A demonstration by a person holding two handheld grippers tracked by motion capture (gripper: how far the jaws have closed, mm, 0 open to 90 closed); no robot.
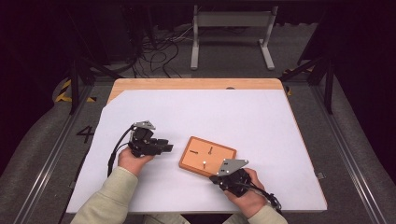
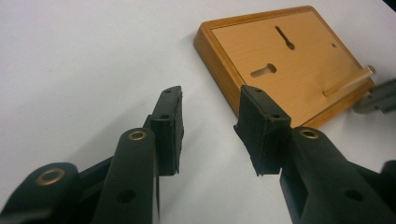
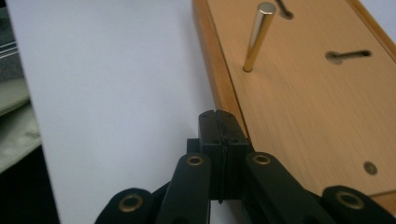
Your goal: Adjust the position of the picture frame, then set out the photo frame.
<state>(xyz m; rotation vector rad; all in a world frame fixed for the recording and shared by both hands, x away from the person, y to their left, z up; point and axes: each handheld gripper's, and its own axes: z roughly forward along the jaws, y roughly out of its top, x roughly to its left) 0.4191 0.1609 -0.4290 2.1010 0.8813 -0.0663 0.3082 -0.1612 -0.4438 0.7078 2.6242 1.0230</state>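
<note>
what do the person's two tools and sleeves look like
Both tools are black. The left tool and right tool each carry a grey three-cornered plate on top and trail a black cable. Close up, the linkage arms have brass-coloured rivets, and the flat rectangular pads show small screw holes. The person wears pale beige long sleeves that reach the wrists.

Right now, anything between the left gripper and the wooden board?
Nothing visible. The left gripper has its jaws apart with nothing between them, and only bare white table cover lies between it and the wooden board. The right gripper, shut, sits at the board's near edge.
</note>
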